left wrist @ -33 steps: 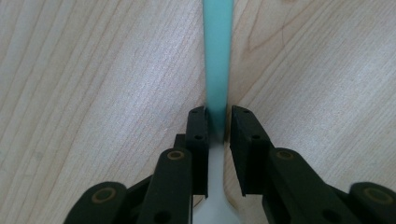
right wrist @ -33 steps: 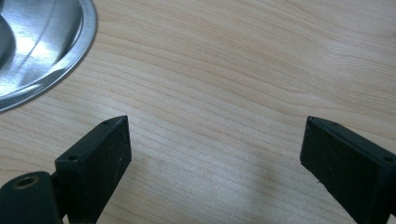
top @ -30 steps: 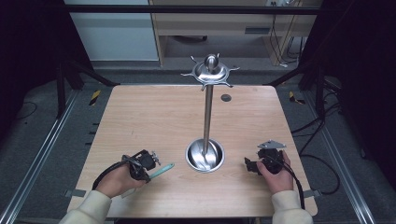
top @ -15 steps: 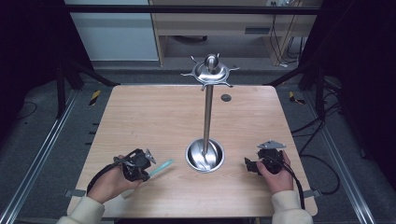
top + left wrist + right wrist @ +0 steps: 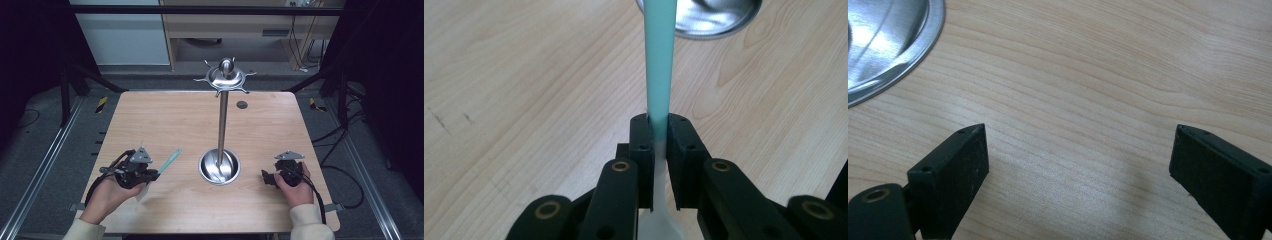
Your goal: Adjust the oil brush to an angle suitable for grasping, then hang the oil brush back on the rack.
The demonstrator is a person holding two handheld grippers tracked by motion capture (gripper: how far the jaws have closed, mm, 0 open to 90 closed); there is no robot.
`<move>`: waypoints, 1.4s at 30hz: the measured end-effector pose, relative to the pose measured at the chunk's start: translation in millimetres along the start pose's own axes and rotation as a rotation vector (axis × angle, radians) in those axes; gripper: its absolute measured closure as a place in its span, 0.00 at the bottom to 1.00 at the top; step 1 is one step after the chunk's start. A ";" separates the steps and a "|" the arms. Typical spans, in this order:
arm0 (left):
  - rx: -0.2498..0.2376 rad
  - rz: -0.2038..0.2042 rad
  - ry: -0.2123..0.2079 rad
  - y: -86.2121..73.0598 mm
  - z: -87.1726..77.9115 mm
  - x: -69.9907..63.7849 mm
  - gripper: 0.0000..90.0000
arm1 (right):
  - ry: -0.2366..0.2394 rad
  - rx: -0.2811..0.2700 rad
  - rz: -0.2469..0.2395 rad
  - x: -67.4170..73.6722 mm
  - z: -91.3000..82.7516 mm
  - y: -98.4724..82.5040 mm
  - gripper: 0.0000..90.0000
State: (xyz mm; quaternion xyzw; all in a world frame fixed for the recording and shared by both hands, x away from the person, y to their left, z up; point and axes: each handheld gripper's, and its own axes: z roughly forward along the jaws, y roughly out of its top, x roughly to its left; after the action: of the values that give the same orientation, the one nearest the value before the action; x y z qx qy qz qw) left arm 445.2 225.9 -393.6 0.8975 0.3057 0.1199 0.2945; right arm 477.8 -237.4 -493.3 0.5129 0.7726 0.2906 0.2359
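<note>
One teal spoon (image 5: 659, 65), one steel stand (image 5: 220, 125), two hand-held grippers.

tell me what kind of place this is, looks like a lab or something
Probably a lab or data-recording workspace, not a home: a bare wooden table on a metal frame with floor rails, loose cables on grey carpet, and office cabinets behind.

Standing on dark grey floor (image 5: 45, 135): light wooden table (image 5: 165, 115). Running along table's left and right edges: metal rails (image 5: 37, 172). Sitting beyond far edge: pale cabinet (image 5: 120, 40), wooden shelf unit (image 5: 225, 22). Trailing near right edge: black cables (image 5: 345, 145). Lying near far corners: yellow-black tape marks (image 5: 101, 104).
</note>
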 end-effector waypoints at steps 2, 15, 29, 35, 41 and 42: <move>-0.019 0.004 0.005 1.1 -3.9 -0.9 0.91 | 0.000 -0.002 0.000 0.3 0.3 -0.1 0.11; -0.154 -0.007 0.018 7.2 -21.6 0.3 0.91 | 0.000 -0.004 -0.002 0.6 -1.0 0.3 0.11; -0.273 -0.023 0.051 21.4 -38.7 -0.3 0.91 | -0.003 -0.001 0.003 0.3 -0.4 0.2 0.11; -0.293 -0.020 0.037 32.4 -43.5 -1.0 0.91 | -0.004 -0.004 0.002 0.4 -1.2 0.3 0.11; -0.328 -0.006 0.048 44.2 -48.9 -5.3 0.91 | 0.000 -0.005 0.005 1.0 -1.8 0.7 0.11; -0.336 -0.006 0.052 45.8 -49.9 -5.8 0.91 | 0.000 -0.005 0.004 1.1 -1.9 0.7 0.11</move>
State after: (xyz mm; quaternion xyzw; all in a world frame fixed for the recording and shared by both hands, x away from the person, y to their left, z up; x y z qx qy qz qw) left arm 442.9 215.7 -326.5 0.8314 0.2915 0.1914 0.4326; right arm 476.6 -236.6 -491.6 0.5140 0.7706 0.2931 0.2366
